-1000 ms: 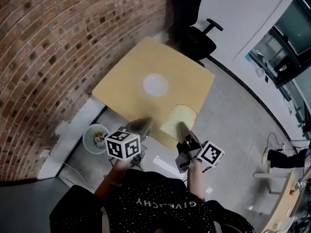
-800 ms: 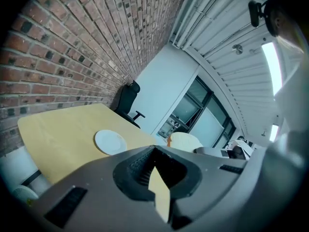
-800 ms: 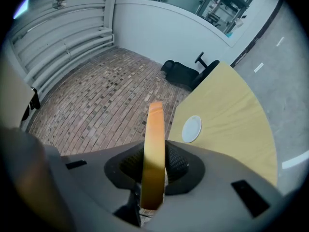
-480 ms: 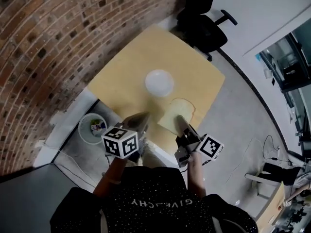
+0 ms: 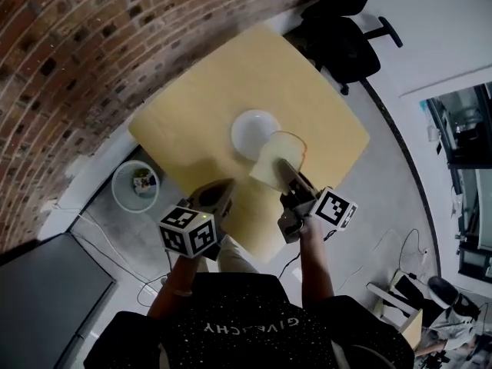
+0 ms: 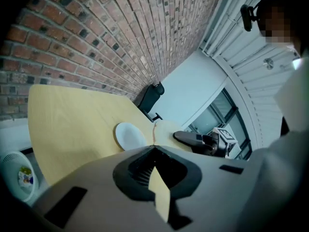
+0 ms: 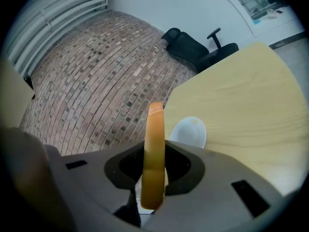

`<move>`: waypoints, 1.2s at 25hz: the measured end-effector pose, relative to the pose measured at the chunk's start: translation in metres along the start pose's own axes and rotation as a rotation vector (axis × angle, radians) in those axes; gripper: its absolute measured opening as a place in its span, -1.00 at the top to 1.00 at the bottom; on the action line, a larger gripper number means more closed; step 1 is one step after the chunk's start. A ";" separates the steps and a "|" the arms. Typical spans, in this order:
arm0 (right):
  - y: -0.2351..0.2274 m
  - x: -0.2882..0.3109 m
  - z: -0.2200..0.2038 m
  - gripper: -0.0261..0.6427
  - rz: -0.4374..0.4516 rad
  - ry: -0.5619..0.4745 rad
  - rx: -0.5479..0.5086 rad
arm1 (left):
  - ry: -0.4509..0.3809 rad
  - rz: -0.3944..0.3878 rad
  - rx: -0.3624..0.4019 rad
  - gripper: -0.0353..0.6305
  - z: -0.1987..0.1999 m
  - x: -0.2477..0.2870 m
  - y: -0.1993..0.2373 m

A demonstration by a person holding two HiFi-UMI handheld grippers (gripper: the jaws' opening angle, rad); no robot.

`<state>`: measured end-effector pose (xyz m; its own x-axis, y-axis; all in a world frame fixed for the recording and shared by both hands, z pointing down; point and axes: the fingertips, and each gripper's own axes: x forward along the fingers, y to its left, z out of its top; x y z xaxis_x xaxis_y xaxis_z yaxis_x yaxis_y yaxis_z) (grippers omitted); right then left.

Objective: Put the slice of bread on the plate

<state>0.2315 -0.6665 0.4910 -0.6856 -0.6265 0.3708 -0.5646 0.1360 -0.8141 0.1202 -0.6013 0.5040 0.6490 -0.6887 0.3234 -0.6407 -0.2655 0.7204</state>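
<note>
Right rim of round white plate (image 5: 247, 133) is hidden under tan slice of bread (image 5: 278, 158). Black office chair (image 5: 347, 43) is cut off by top edge. Contents of white round waste basket (image 5: 115, 189), left: too small to tell.

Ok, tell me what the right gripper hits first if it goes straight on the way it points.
Probably the plate: the right gripper, shut on the bread, aims slightly down at it, so the bread's far edge would land there first. Depth is uncertain.
</note>
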 end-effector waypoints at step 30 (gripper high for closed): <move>-0.056 0.134 -0.001 0.62 -0.144 0.298 -0.023 | -0.080 0.107 -0.113 0.87 0.008 -0.007 0.051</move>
<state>0.1706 -0.7574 0.5871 -0.7005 -0.3885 0.5986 -0.6732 0.0815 -0.7350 0.0792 -0.6155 0.5336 0.5418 -0.7619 0.3549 -0.6513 -0.1137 0.7502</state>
